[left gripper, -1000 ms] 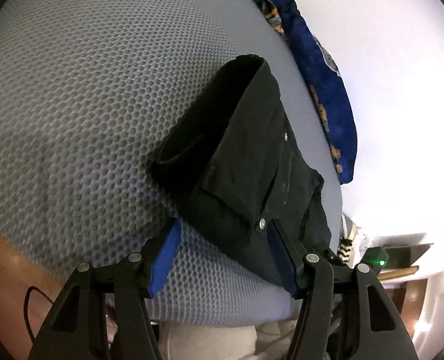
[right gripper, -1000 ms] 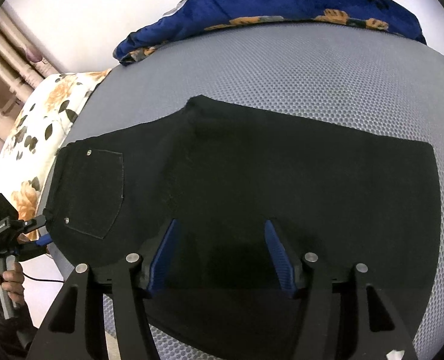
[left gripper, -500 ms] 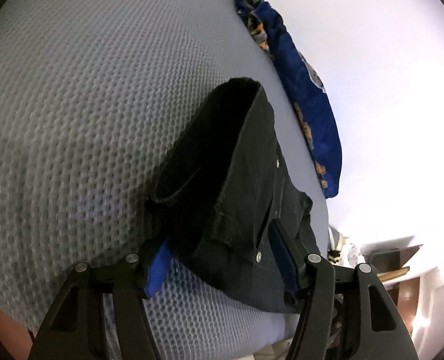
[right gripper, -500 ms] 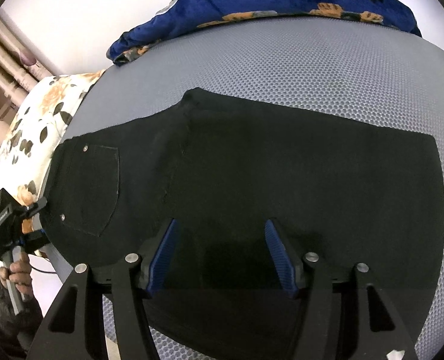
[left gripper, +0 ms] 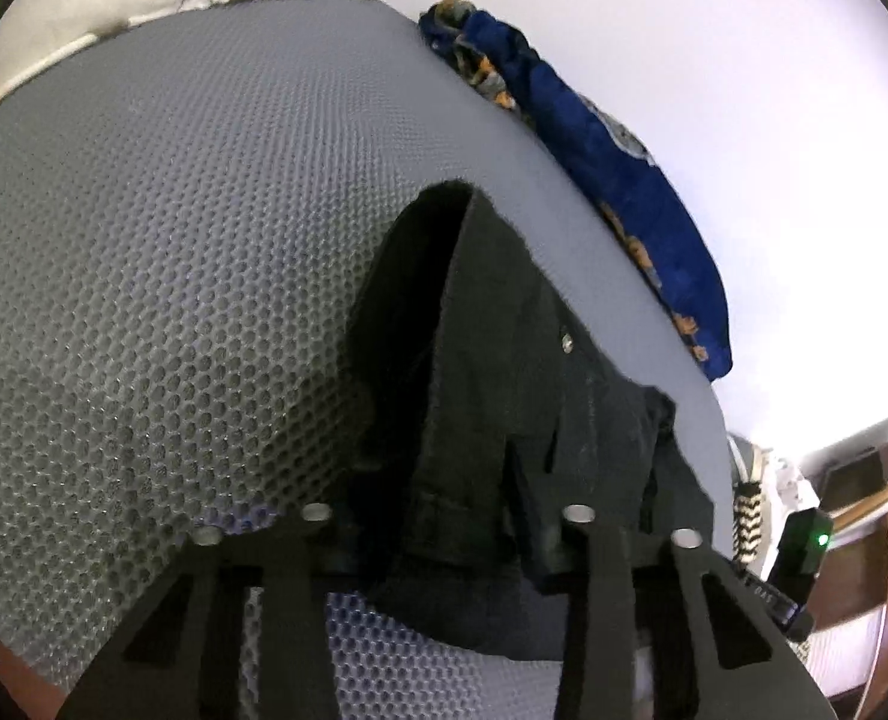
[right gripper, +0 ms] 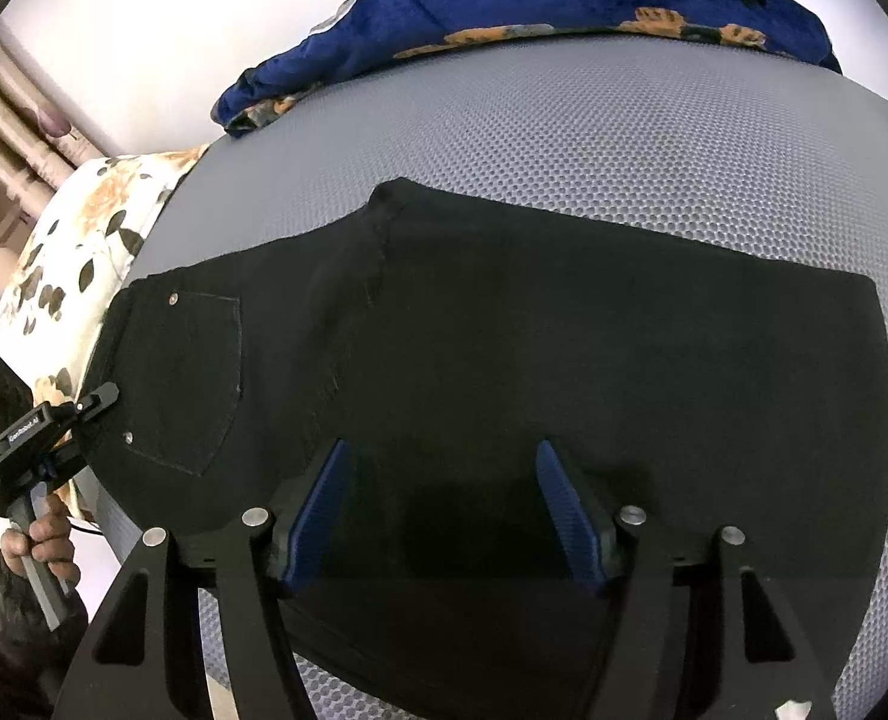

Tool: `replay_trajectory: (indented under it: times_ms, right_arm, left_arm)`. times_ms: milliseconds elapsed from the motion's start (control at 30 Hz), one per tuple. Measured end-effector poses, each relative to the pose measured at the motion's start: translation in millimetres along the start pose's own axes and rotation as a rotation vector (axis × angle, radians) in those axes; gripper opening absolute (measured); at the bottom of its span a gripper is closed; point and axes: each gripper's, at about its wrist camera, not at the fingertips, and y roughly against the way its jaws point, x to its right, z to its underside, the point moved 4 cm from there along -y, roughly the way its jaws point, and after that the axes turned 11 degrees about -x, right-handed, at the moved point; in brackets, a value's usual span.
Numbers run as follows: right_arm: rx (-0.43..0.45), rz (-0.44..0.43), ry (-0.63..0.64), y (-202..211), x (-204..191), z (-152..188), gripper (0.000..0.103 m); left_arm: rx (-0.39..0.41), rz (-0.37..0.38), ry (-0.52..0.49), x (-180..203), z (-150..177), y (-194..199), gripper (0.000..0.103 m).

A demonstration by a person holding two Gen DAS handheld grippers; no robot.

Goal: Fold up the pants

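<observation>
Black pants [right gripper: 564, 348] lie flat on a grey mesh mattress [right gripper: 624, 138], waistband to the left, back pocket showing. In the left wrist view the waistband end [left gripper: 504, 396] fills the space between my left gripper's fingers. My left gripper [left gripper: 444, 516] is pushed onto the waistband; its pads are hidden by the cloth, so I cannot tell how far it is shut. It also shows in the right wrist view [right gripper: 93, 405] at the waistband edge. My right gripper [right gripper: 444, 468] is open, its blue pads over the pants' near edge.
A blue blanket with orange pattern [right gripper: 564, 6] lies along the mattress's far edge by the white wall. A floral pillow [right gripper: 72, 252] sits at the left end. A wooden table and shelf [left gripper: 852, 480] stand beyond the mattress.
My left gripper has moved forward onto the waistband, and the cloth now covers its blue pads. My right gripper has stayed open over the pants' near edge.
</observation>
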Motion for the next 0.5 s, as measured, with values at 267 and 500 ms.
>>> replay_trajectory:
  times_ms: [267, 500]
  right_arm:
    - [0.069, -0.016, -0.033, 29.8, 12.1, -2.8, 0.063]
    - [0.146, -0.041, -0.08, 64.1, 33.4, -2.0, 0.063]
  left_arm:
    - [0.038, 0.048, -0.107, 54.6, 0.6, 23.6, 0.025]
    - [0.027, 0.118, -0.297, 152.2, 8.4, 27.4, 0.024]
